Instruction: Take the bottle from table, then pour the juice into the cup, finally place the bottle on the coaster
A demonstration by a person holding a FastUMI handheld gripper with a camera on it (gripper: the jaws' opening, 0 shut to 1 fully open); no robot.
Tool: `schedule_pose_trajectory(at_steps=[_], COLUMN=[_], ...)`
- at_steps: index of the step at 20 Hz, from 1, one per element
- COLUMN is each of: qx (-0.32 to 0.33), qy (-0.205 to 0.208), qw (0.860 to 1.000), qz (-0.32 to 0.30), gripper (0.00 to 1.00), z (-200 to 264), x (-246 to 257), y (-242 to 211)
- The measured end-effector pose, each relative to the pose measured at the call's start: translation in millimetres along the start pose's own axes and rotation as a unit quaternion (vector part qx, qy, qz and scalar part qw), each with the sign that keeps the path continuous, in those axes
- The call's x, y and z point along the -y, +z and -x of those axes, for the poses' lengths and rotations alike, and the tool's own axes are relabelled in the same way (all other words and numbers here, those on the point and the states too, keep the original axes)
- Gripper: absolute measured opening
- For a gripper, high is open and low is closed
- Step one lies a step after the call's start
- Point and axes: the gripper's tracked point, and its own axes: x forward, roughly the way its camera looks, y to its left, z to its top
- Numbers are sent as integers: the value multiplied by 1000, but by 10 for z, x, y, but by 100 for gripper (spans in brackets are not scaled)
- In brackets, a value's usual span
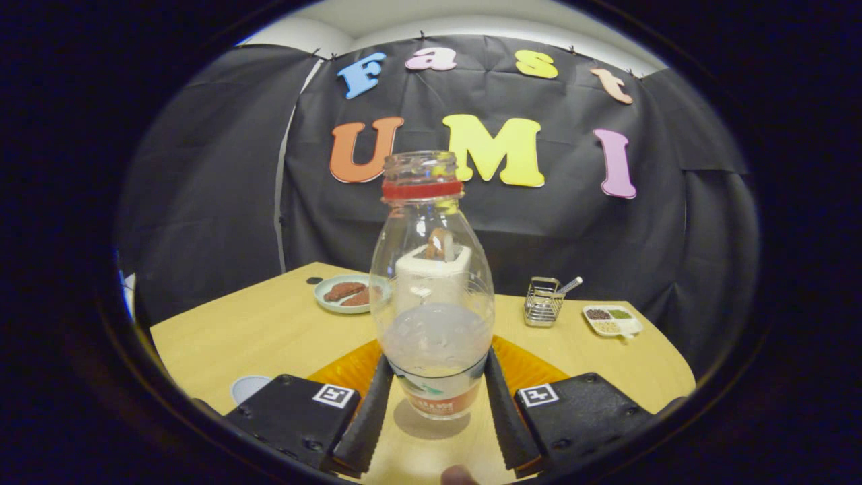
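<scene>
One view serves here, the gripper view. We see the gripper (434, 411) with its two fingers (367, 417) set on either side of the lower body of the clear plastic bottle with a red neck ring and no cap (431, 296). The fingers lie close against the bottle's flanks; we cannot tell whether both press on it. The bottle stands upright between the fingers, and a shadow beneath its base suggests that it is either resting on the light wooden table (269, 330) or just clear of it. Pale cloudy liquid fills its lower part.

Behind the bottle's base, an orange coaster (350, 370) shows on both sides of it. A white round object (248, 387), possibly the cup, sits beside the left finger; it is too cut off to confirm. Beyond the bottle stand a white toaster with a slice in it (431, 269), a pale green plate of brown food (347, 294), a wire basket (543, 302) and a small white tray of grains (611, 320).

We judge the first step, taking the bottle, to be in hand. The next move calls for a firm closure, a level lift, then travel toward the cup before tilting.
</scene>
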Motion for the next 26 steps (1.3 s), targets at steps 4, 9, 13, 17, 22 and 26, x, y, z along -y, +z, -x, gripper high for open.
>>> schedule_pose_trajectory(at_steps=[4, 9, 13, 17, 22, 26], qx=[-12, -24, -27, -31, -38, -39], qy=[5, 7, 7, 6, 5, 4], qw=[1000, 1000, 1000, 999, 999, 999], qz=[0, -3, -8, -14, -21, -26], gripper=[75, 77, 78, 78, 79, 82], z=[-185, -286, -375, -392, -405, -414], x=[-7, 2, -8, -8, 6, 29], y=[-227, -433, -511, -557, -607, -622])
